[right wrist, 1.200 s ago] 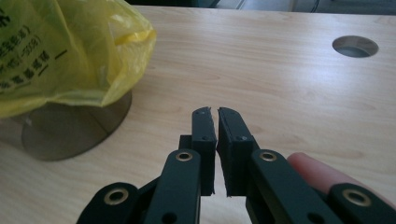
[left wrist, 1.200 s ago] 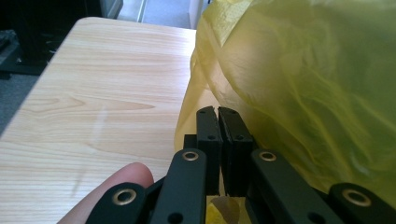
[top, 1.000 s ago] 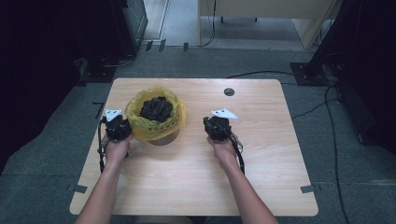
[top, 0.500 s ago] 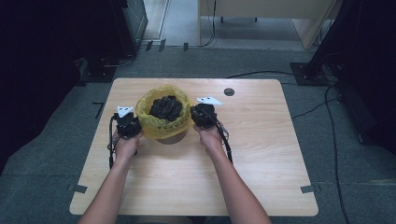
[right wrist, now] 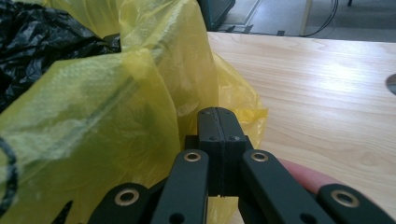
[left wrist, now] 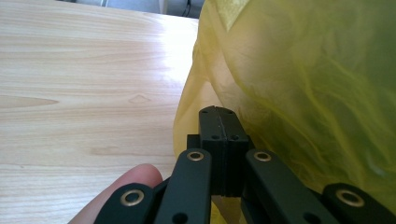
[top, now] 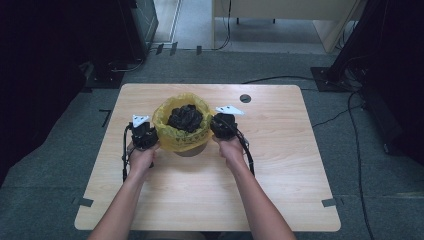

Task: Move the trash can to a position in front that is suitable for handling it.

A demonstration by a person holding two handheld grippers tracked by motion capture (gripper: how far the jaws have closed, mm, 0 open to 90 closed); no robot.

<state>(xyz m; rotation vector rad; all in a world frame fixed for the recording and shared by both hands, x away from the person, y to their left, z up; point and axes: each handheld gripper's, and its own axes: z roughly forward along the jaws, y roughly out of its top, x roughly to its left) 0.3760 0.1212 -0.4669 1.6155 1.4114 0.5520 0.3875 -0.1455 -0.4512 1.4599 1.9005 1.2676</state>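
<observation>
Grey carpet and trailing cables were seen around a light wooden table (top: 210, 195), with a round cable hole (top: 245, 98) near its far edge. At the middle of the far half a yellow plastic bag (top: 176, 137) was noted, draped over a container whose lower edge showed as a dark curve beneath it; crumpled black plastic (top: 185, 117) was heaped in its open top.

The left gripper (top: 145, 137) was seen just beside the bag's left flank. In the left gripper view its jaws were pressed together, tips against or just short of the yellow film (left wrist: 299, 84); whether any film was pinched could not be told.

The right gripper (top: 224, 126) was seen at the bag's right flank. In the right gripper view its jaws were likewise closed flat on each other, with folds of the yellow bag (right wrist: 93, 121) directly ahead and the black plastic (right wrist: 42, 42) at upper left. A fingertip (right wrist: 303, 177) was visible beside the linkage.
</observation>
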